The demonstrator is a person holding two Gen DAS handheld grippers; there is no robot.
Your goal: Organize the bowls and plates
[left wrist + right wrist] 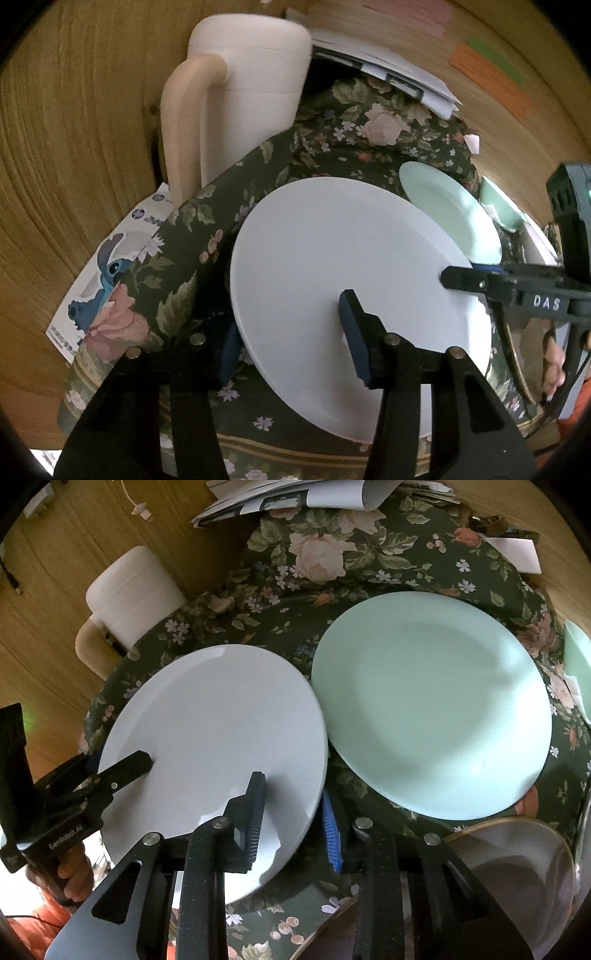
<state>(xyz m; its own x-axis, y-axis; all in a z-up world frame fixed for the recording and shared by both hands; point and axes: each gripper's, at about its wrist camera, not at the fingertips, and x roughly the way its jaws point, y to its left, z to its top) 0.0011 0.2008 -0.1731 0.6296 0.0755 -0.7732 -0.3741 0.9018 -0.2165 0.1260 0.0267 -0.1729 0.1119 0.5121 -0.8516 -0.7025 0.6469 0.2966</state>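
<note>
Both tools sit on the white plate (221, 738). We see the left tool (291, 343) with its jaws straddling the plate's rim, one pad above and one below; the gap looks fairly wide, so we cannot tell whether it actually grips. The right tool (295, 819) also straddles the rim on its side, one pad over the plate face, the blue pad below the edge; again contact is unclear. The plate looks tilted, its near edge raised off the floral cloth (332, 535) covering the desk.

The green plate (432, 705) lies flat on the cloth, just beside the white one, rims touching or nearly so. A second green piece (580, 664) shows at the far right edge, cut off. A gold-rimmed clear dish (517, 867) sits near the right tool's base.

Progress, our judgement: early. Nothing is stacked yet; the pieces lie singly. Remaining: place white on green or the reverse, then gather the other pieces. Papers (295, 494) and a white chair (133, 587) lie beyond the cloth.
</note>
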